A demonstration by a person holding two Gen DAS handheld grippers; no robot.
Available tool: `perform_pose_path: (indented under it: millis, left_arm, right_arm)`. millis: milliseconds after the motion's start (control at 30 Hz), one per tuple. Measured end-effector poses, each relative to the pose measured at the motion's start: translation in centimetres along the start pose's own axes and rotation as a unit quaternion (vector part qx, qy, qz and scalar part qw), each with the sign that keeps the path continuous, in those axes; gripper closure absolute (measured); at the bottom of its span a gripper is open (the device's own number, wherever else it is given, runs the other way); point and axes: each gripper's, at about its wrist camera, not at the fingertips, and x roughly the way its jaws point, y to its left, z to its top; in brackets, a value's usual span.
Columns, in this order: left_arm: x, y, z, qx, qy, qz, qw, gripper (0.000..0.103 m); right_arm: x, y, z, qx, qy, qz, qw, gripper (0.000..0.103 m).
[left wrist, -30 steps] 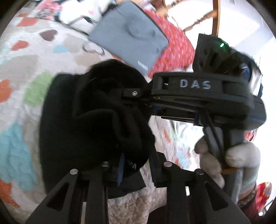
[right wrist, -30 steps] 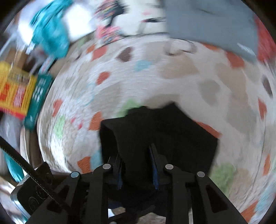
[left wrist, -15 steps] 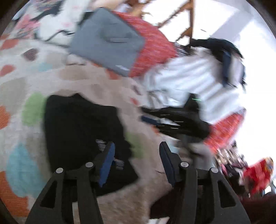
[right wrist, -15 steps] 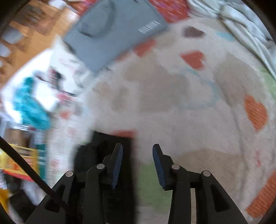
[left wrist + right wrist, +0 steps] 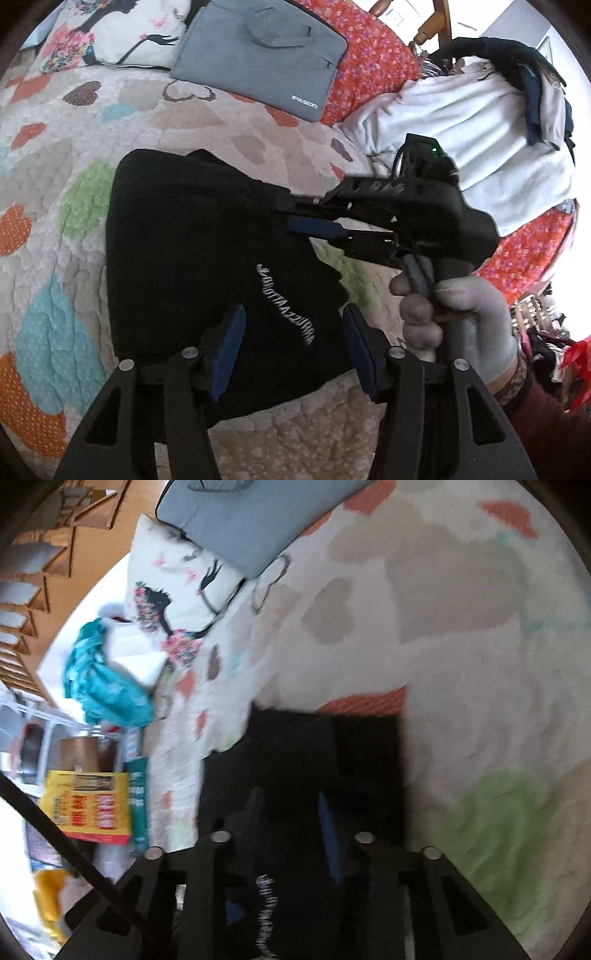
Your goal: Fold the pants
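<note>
The black pants (image 5: 207, 258) lie folded into a compact rectangle on the heart-patterned quilt (image 5: 55, 177), with white lettering facing up. My left gripper (image 5: 291, 343) is open, its blue pads apart just above the near edge of the pants. My right gripper (image 5: 295, 212) shows in the left wrist view coming in from the right over the pants' far right edge, jaws apart. In the right wrist view the pants (image 5: 332, 753) lie under the right gripper (image 5: 291, 816), which is open and holds nothing.
A grey laptop sleeve (image 5: 258, 59) and a printed white pillow (image 5: 122, 33) lie at the far side of the bed. A pile of white clothes (image 5: 472, 122) sits on the right on a red floral sheet (image 5: 369, 62). Boxes and teal cloth (image 5: 99, 686) lie beyond the bed edge.
A second ago both grippers were shut on the bunched black pants. They let go, and the pants now lie flat and folded. Both grippers are back over the pants, open.
</note>
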Motion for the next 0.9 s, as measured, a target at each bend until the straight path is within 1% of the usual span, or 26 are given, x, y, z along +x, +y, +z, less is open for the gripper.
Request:
perform_pose_path:
  millis: [33,67,100,133,167,233,267,367,433,500,533,600,633,700,767,800,833,900]
  left_arm:
    - [-0.3,0.1,0.3,-0.007,-0.001,-0.017,0.9998,0.050]
    - [-1.0,0.4,0.5,-0.016,-0.008,-0.033,0.9993,0.050]
    - [-1.8,0.6,0.8,-0.023,-0.020,-0.040,0.9987,0.049]
    - [-2.6,1.0,1.1,-0.029,-0.034,-0.040,0.9982,0.048]
    - [-3.6,1.4,1.4,-0.036,-0.050,-0.035,0.9975,0.048]
    - [-4.9,2.7,2.0,-0.054,-0.074,-0.013,0.9957,0.047]
    - [-5.5,3.6,2.2,-0.068,-0.081,0.000,0.9944,0.047]
    - [-5.7,5.3,2.0,-0.102,-0.087,0.002,0.9910,0.047]
    - [-5.5,5.7,1.5,-0.108,-0.087,0.012,0.9903,0.047]
    - [-5.1,5.8,1.0,-0.108,-0.084,0.039,0.9899,0.047]
    - [-5.0,5.9,0.8,-0.108,-0.084,0.053,0.9892,0.047]
    - [-4.8,6.2,0.9,-0.109,-0.088,0.101,0.9850,0.047]
    - [-5.1,6.4,1.0,-0.107,-0.090,0.121,0.9827,0.047]
    - [-5.3,6.5,1.2,-0.102,-0.095,0.137,0.9808,0.047]
    - [-5.6,6.6,1.3,-0.096,-0.102,0.143,0.9798,0.046]
    - [-5.6,6.6,1.3,-0.094,-0.101,0.144,0.9799,0.046]
    - [-5.5,6.8,1.3,-0.096,-0.098,0.139,0.9807,0.046]
    - [-5.0,7.2,1.6,-0.112,-0.086,0.119,0.9828,0.046]
  right_arm:
    - [-0.7,0.0,-0.2,-0.018,-0.014,-0.060,0.998,0.060]
    - [-1.2,-0.2,-0.3,-0.026,-0.025,-0.087,0.996,0.056]
    - [-1.8,-0.8,-0.3,-0.021,-0.032,-0.094,0.995,0.053]
    - [-2.2,-1.7,-0.3,-0.005,-0.031,-0.079,0.996,0.053]
    - [-2.8,-2.4,-0.2,0.015,-0.030,-0.055,0.998,0.053]
    - [-4.0,-2.9,-0.2,0.029,-0.038,-0.027,0.998,0.053]
    - [-4.5,-2.8,-0.1,0.028,-0.043,-0.024,0.998,0.053]
    - [-6.1,-2.7,-0.3,0.020,-0.058,-0.011,0.998,0.050]
    - [-6.6,-2.5,-0.5,0.001,-0.070,-0.034,0.997,0.042]
    - [-6.5,-2.7,-0.6,-0.025,-0.085,-0.070,0.994,0.041]
    - [-6.5,-3.4,-0.5,-0.031,-0.093,-0.096,0.991,0.042]
    - [-6.9,-4.3,-0.2,-0.028,-0.112,-0.134,0.984,0.041]
    - [-7.3,-4.9,-0.1,-0.018,-0.118,-0.140,0.983,0.041]
    - [-8.0,-5.5,0.0,0.005,-0.121,-0.128,0.984,0.041]
    - [-8.2,-5.3,0.0,0.005,-0.119,-0.116,0.986,0.041]
    - [-8.2,-5.0,-0.3,-0.001,-0.113,-0.102,0.988,0.041]
    - [-8.0,-4.7,-0.4,-0.005,-0.106,-0.088,0.990,0.041]
    - [-7.1,-4.1,-0.9,-0.006,-0.082,-0.046,0.996,0.040]
